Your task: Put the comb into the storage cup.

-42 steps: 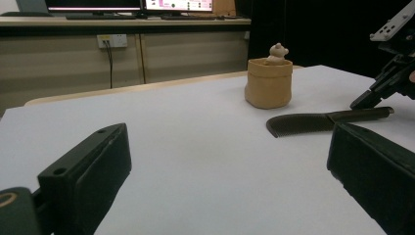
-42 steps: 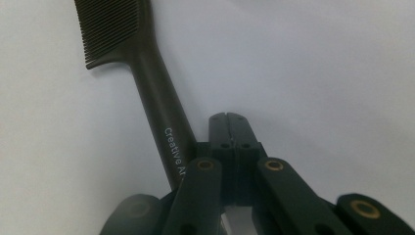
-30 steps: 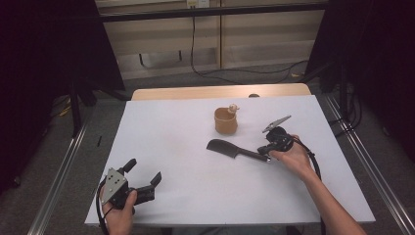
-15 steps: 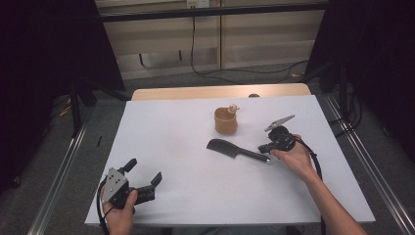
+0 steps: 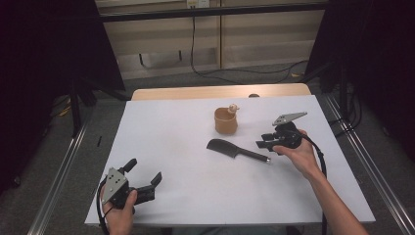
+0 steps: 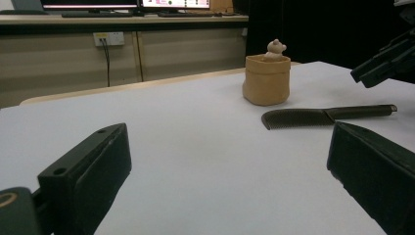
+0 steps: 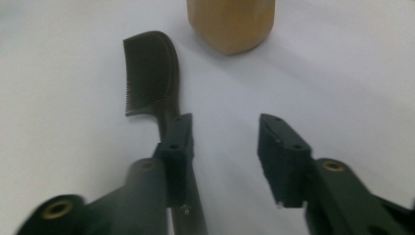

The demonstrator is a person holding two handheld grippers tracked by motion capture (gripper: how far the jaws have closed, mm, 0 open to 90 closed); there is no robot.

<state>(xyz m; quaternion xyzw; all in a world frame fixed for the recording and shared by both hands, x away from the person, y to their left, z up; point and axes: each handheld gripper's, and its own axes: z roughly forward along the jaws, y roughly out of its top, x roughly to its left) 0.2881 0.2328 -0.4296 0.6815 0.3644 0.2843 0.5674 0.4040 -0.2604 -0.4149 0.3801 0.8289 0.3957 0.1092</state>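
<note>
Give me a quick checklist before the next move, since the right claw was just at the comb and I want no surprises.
1. Right claw open, jaws just opened: ok.
2. Comb free and flat on the table: ok; handle passes beside one jaw, not between.
3. Tan pot upright, apart from comb: ok.
4. Left claw open, holding nothing: ok.
5. Small figure seated securely in pot: cannot tell.
</note>
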